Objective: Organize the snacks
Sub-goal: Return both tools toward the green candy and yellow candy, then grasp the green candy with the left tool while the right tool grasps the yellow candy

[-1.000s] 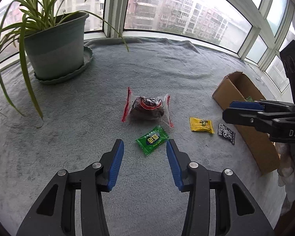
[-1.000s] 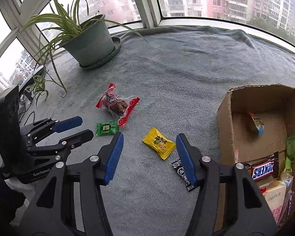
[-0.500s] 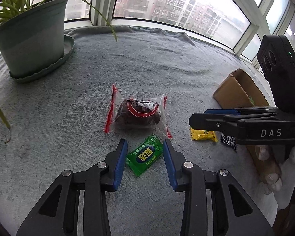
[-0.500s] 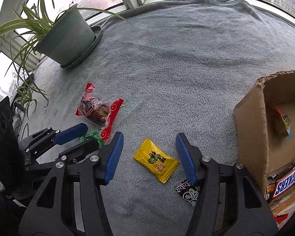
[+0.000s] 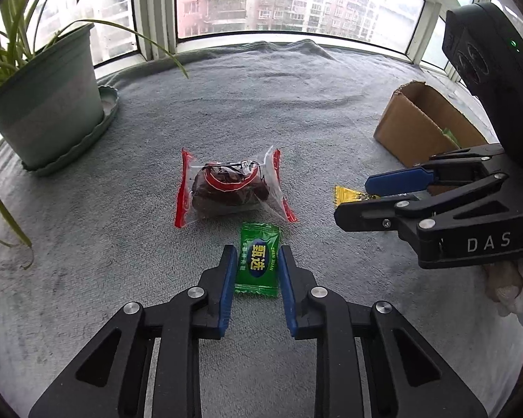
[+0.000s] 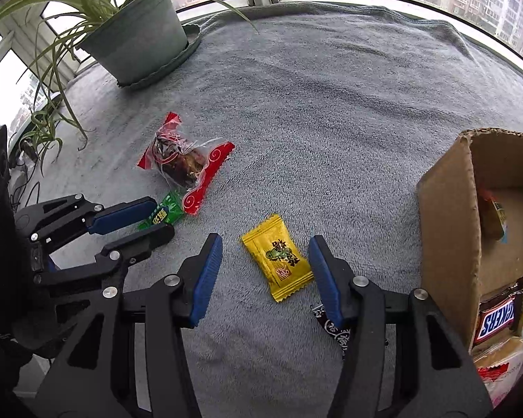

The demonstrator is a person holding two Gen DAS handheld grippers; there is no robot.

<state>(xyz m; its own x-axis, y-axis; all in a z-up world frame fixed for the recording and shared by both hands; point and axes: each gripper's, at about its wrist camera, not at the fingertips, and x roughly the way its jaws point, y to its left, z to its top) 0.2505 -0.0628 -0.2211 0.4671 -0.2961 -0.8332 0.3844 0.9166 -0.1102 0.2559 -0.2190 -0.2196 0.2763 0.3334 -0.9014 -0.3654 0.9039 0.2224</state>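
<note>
A green candy packet (image 5: 258, 261) lies on the grey cloth between the fingers of my left gripper (image 5: 255, 254), whose blue pads stand close to its sides; it also shows in the right wrist view (image 6: 162, 210). My right gripper (image 6: 265, 244) is open, its fingers either side of a yellow candy packet (image 6: 278, 256), which also shows in the left wrist view (image 5: 348, 195). A clear red-edged bag of dark snacks (image 5: 232, 188) lies just beyond the green packet. A black packet (image 6: 333, 331) lies under the right finger.
A cardboard box (image 6: 449, 216) holding a Snickers bar (image 6: 497, 317) and other snacks stands at the right. A potted spider plant (image 5: 42, 104) on a saucer stands at the far left. Windows run behind the cloth-covered ledge (image 6: 331, 87).
My left gripper has moved forward and narrowed around the green packet. My right gripper has come down over the yellow packet, still wide open.
</note>
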